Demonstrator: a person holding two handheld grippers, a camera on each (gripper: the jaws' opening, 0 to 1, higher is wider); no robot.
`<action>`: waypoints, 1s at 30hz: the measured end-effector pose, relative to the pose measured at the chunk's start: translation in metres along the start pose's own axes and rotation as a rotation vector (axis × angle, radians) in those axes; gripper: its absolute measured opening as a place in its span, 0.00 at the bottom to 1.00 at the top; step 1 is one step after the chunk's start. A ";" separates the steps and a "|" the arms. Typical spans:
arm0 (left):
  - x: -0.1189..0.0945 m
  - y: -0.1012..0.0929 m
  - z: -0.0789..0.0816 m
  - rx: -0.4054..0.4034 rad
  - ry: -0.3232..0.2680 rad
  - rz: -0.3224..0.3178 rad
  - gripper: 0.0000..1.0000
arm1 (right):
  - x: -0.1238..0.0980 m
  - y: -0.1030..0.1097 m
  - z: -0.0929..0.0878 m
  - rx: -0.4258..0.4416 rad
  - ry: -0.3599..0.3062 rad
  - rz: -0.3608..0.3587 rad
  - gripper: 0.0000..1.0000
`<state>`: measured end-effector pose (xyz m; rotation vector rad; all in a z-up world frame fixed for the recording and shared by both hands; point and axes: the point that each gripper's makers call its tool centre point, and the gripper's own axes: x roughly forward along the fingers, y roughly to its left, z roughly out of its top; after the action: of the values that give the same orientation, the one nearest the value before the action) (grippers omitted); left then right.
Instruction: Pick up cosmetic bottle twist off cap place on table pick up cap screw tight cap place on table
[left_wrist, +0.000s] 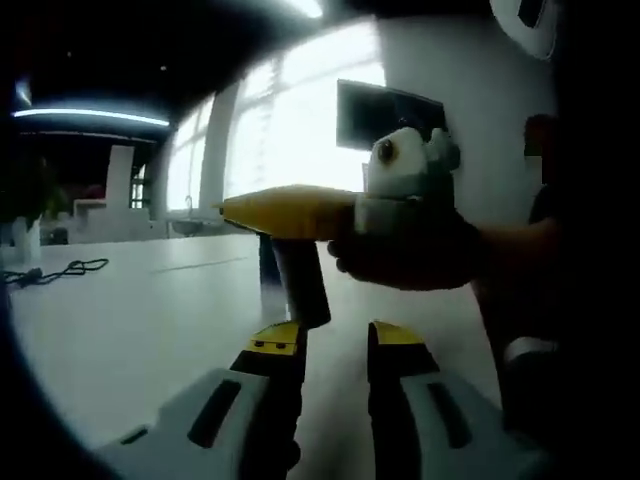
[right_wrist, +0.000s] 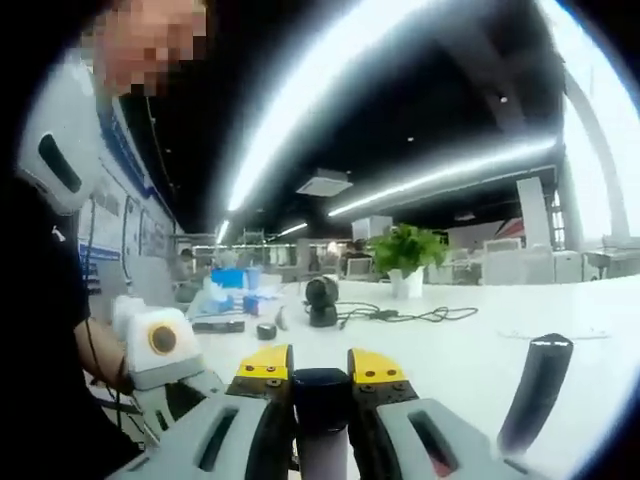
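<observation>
White table — broad, pale and matte, running back to tall bright windows in the left gripper view; a black cable lies near its far left edge. In the right gripper view the same table carries a potted plant, a coiled cable, a small dark round device and a cluster of small items at the far side, under long ceiling light strips of an open office.

Left gripper — jaws parted with a clear gap and nothing between them; bare tabletop lies ahead of it on the left. Just beyond its tips stands a dark cosmetic bottle, upright, gripped at its top by the yellow jaws of the right gripper, which enters from the right with a person's hand around its body.

Right gripper — jaws closed against a dark cylindrical object, the cosmetic bottle, seen end-on between the yellow tips. A dark tilted cylinder stands at lower right; what it is cannot be told. The left gripper's body shows at left, beside the person's dark sleeve.
</observation>
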<state>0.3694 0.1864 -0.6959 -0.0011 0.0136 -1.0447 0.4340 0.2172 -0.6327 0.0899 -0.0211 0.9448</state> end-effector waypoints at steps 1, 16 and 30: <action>0.001 -0.002 -0.001 0.004 0.001 -0.006 0.14 | 0.002 -0.001 0.000 -0.003 -0.004 -0.003 0.13; 0.001 -0.004 -0.003 0.021 0.014 -0.016 0.14 | 0.034 -0.032 -0.009 -0.011 -0.012 -0.143 0.13; 0.000 0.002 -0.001 0.000 -0.001 -0.010 0.14 | 0.076 -0.055 -0.030 0.006 -0.026 -0.215 0.13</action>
<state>0.3706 0.1873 -0.6967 -0.0012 0.0129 -1.0548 0.5223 0.2498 -0.6622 0.1083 -0.0322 0.7288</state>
